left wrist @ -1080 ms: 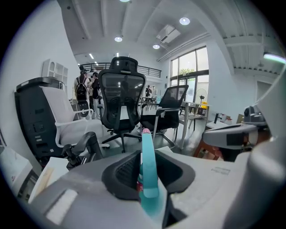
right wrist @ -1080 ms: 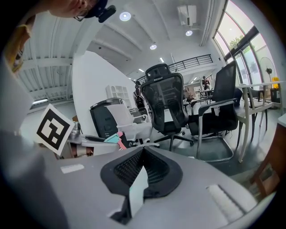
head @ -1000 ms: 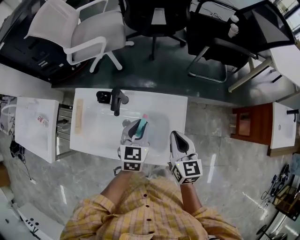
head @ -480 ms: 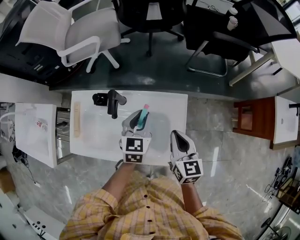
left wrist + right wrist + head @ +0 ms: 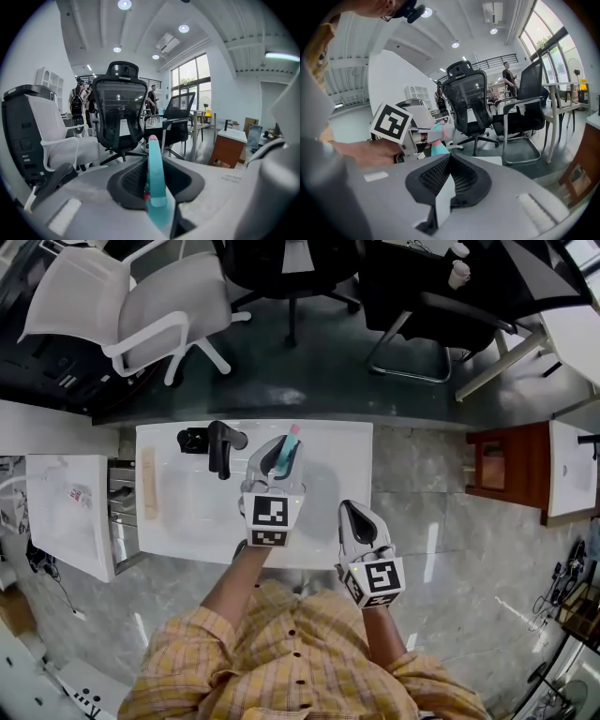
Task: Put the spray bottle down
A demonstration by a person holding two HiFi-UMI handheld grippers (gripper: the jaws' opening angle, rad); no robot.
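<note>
Spray bottle: teal body with a pink tip, clamped in the left gripper. It hangs over the far half of the white table, close to the middle of the far edge. Its lower end is hidden behind the gripper, but I judge that it does not stand on the table yet.
Left gripper: the jaws are closed on the bottle, one dark pad on each side of the body. The bottle lies along the jaws and its pink tip points away from the person.
Reason for this hold: a grip low on the body leaves the upper part free. I think it also allows the bottom to reach the table first.
Right gripper: the jaws are brought together and nothing is between them. It hovers at the near edge of the table, toward the right corner, well apart from the bottle. I judge that it is kept aside because one gripper is enough for this task.
Other things on the table: a black device stands near the far edge, just left of the bottle. A pale wooden strip lies along the left edge.
Free place: the surface right of the black device and under the bottle is bare, so it seems a good spot to set the bottle.
Step in hand: carrying the bottle to its place. Lowering it and opening the jaws is not yet done.
Risk: if the bottle meets the table tilted, it could fall over when the jaws open.
</note>
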